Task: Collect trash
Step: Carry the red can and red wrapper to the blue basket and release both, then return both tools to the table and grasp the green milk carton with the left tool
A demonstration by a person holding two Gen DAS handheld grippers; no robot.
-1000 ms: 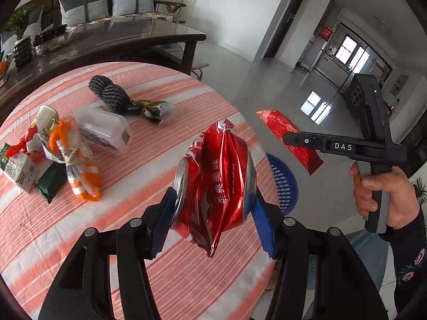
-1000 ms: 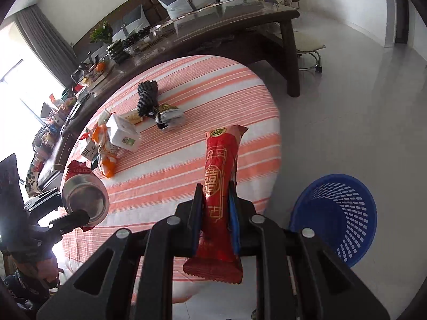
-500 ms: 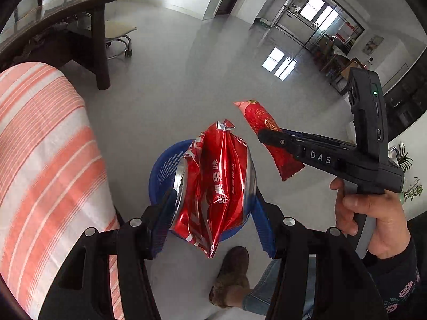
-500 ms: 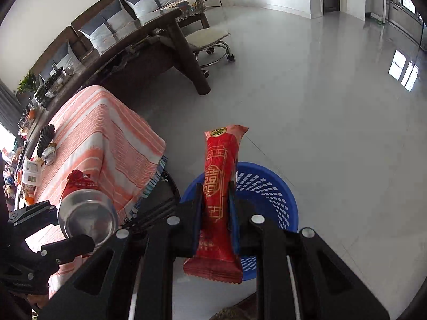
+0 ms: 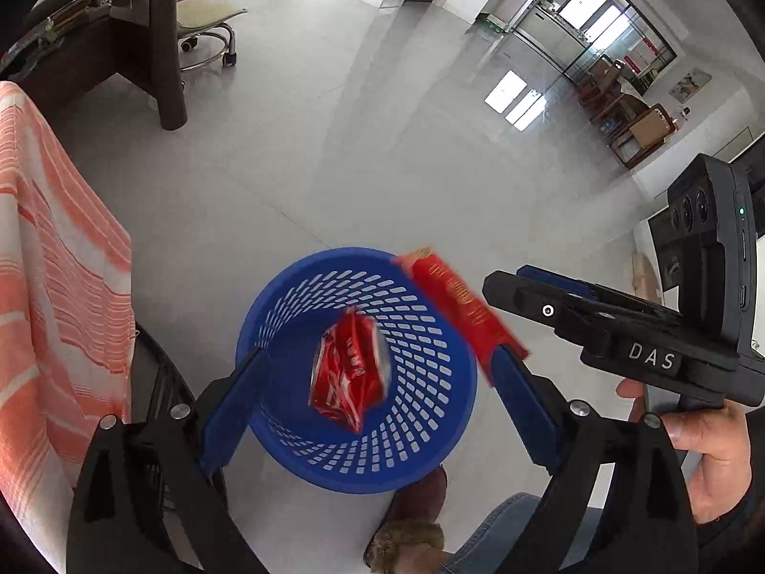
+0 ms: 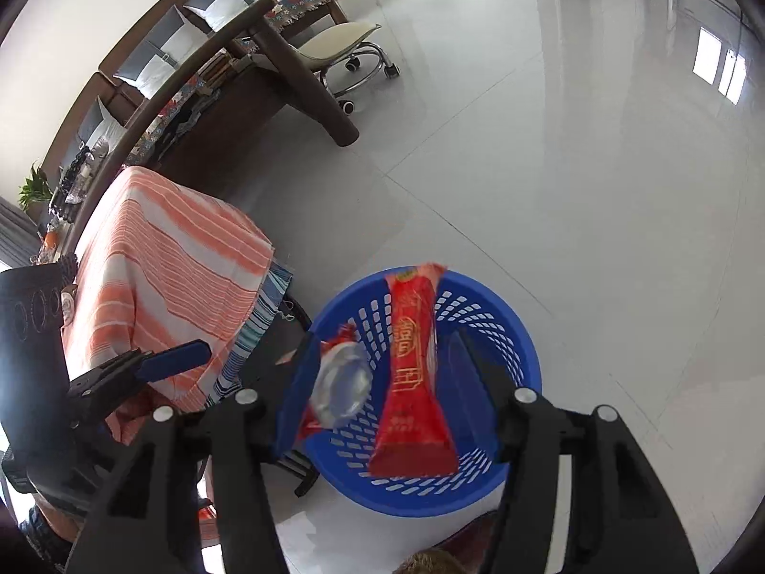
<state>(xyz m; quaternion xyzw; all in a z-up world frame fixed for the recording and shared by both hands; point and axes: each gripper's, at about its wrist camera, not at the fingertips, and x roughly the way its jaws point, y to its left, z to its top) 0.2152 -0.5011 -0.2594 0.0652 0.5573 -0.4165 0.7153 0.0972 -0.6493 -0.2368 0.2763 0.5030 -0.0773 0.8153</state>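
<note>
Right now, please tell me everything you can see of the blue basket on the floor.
The blue basket is round, looks like plastic, and has a solid rim above walls pierced by rows of small slots. It stands upright on the pale tiled floor, beside the table with the orange striped cloth. A crushed red can and a long red wrapper are over its opening, blurred; whether they touch it is unclear. Both open tools hang above it.

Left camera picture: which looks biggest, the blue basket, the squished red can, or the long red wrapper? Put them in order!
1. Blue basket, easily the biggest.
2 and 3. Squished red can and long red wrapper look alike, blurred, at different distances: unranked.
</note>
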